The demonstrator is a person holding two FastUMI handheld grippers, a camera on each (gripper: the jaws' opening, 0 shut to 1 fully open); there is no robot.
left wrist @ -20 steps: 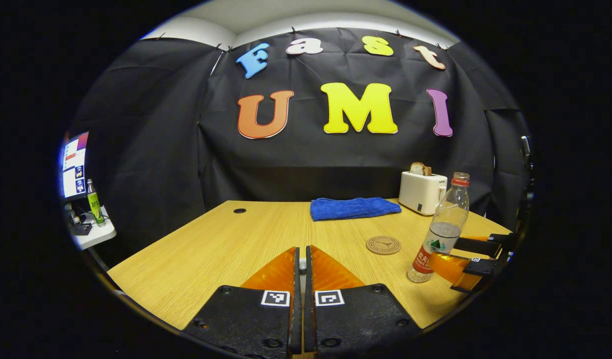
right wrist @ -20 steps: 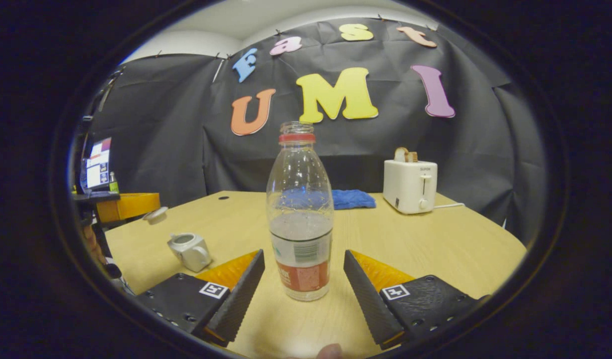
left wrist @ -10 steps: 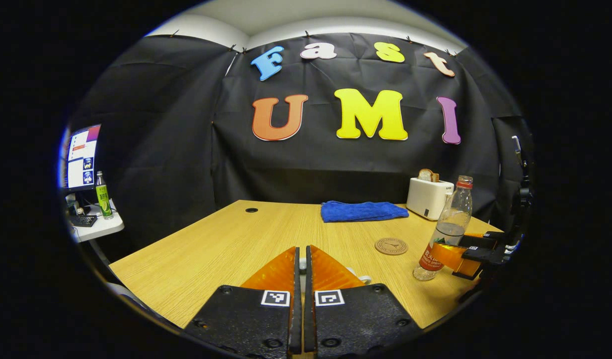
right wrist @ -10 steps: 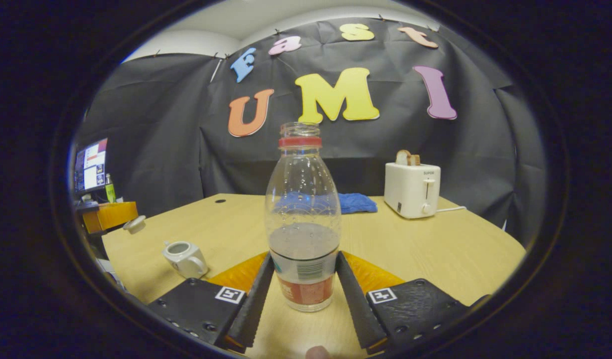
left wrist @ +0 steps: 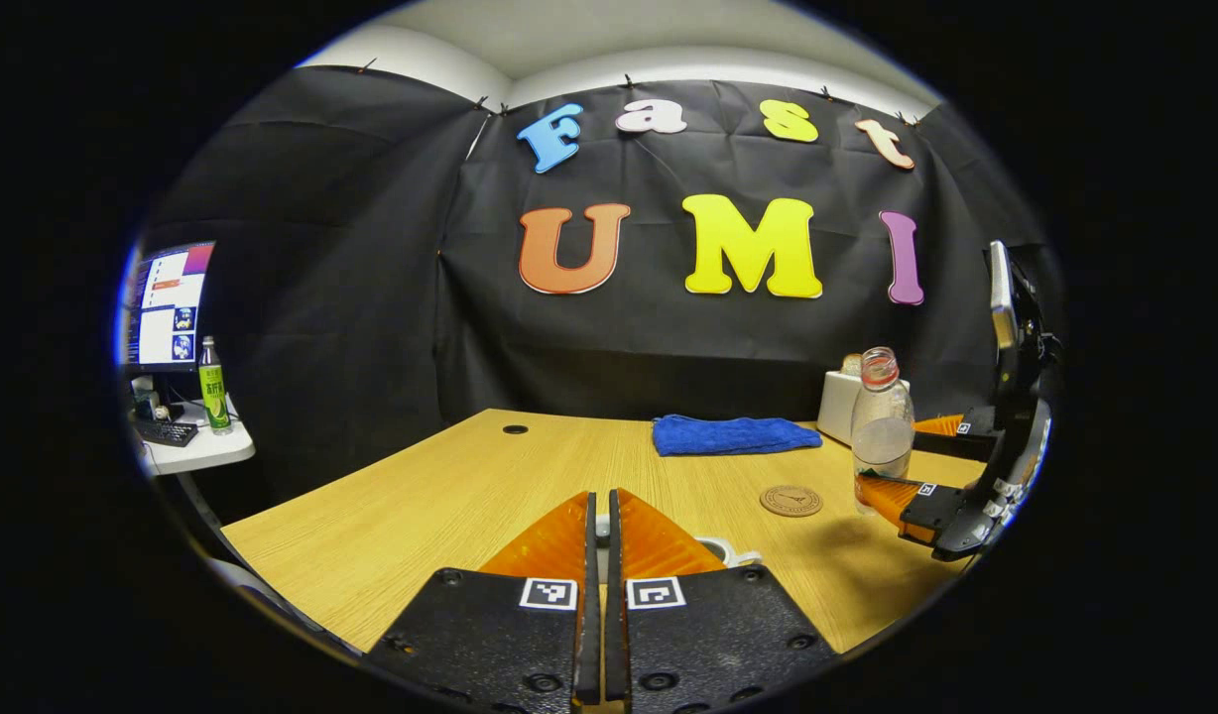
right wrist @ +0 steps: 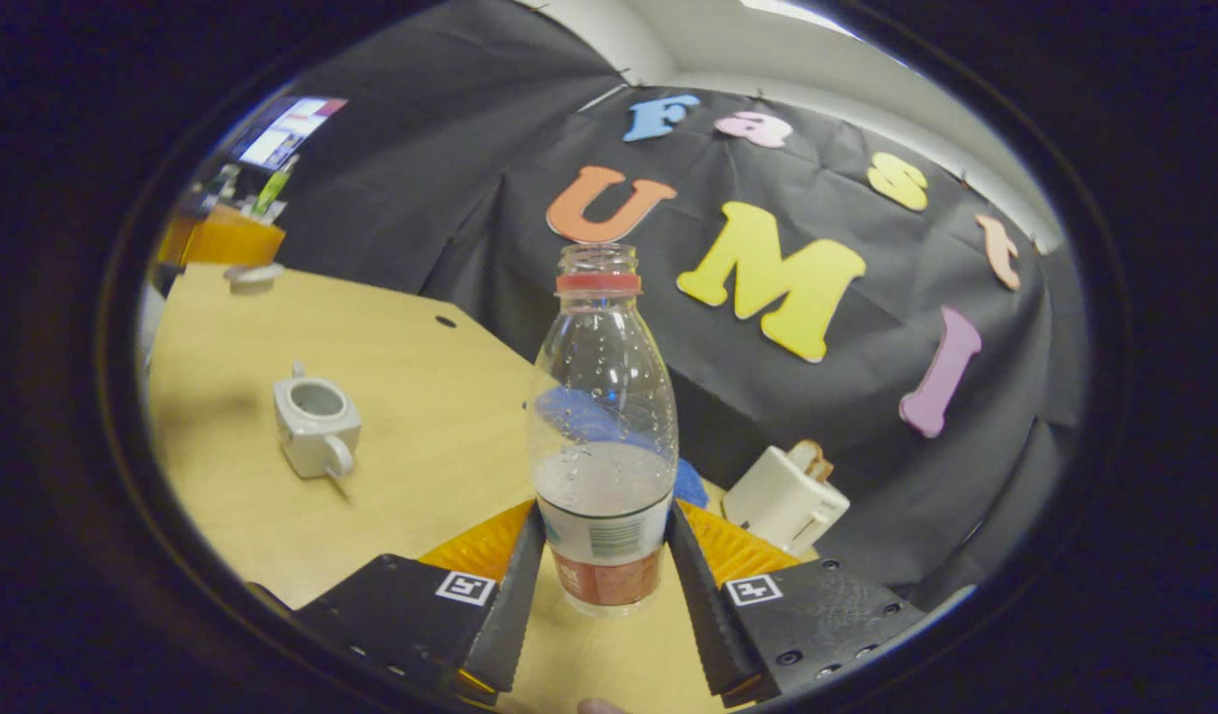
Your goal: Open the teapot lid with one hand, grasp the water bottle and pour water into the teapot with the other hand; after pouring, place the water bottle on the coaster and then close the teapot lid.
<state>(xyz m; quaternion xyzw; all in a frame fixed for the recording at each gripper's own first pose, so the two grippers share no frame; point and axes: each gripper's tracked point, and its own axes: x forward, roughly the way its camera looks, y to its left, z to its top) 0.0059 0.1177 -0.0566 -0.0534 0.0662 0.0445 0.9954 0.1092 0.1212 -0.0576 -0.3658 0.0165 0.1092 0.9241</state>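
- Wooden counter (right wrist: 421, 397) now sits tilted in the right gripper view, so the bottle's been lifted and swung since a moment ago.
- Water bottle (right wrist: 603, 436), uncapped and about half full, is clamped between the right tongs (right wrist: 601, 565).
- Teapot (right wrist: 314, 426) stands open, ready for pouring.
- Coaster (left wrist: 791, 500) waits bare.
- Left tongs (left wrist: 597, 555) are closed together, apparently pinching the lid (right wrist: 253, 277).
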